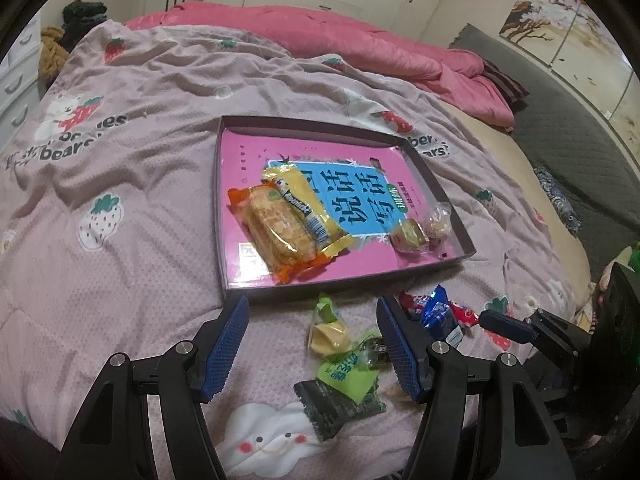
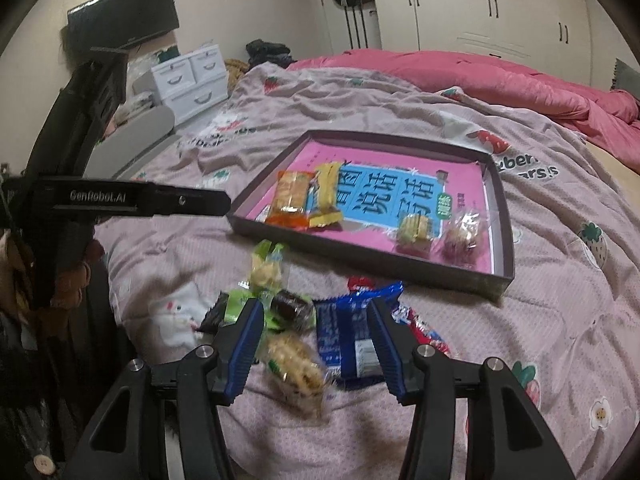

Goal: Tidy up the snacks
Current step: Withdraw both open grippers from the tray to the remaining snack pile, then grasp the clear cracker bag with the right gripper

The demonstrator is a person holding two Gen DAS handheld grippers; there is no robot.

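A shallow dark box (image 1: 348, 282) (image 2: 360, 254) with a pink bottom lies on the bed. In it lie an orange cracker pack (image 1: 276, 232) (image 2: 291, 196), a yellow bar (image 1: 310, 204) (image 2: 326, 196) and two small clear-wrapped sweets (image 1: 410, 236) (image 2: 460, 236). Loose snacks lie in front of the box: a pale green-ended pack (image 1: 330, 330) (image 2: 266, 270), a green-and-dark pack (image 1: 344, 390), a blue pack (image 1: 440, 312) (image 2: 352, 332) and a red pack (image 1: 464, 314). My left gripper (image 1: 312, 312) is open above the green packs. My right gripper (image 2: 316, 312) is open over the blue pack and a clear nut bar (image 2: 298, 376).
The bed has a pale pink strawberry-print cover (image 1: 120, 200). A pink quilt (image 1: 380, 48) lies bunched at the back. White drawers (image 2: 192, 76) and a dark chair (image 2: 80, 92) stand to the left of the bed. The right gripper's body (image 1: 560, 336) shows at the right edge.
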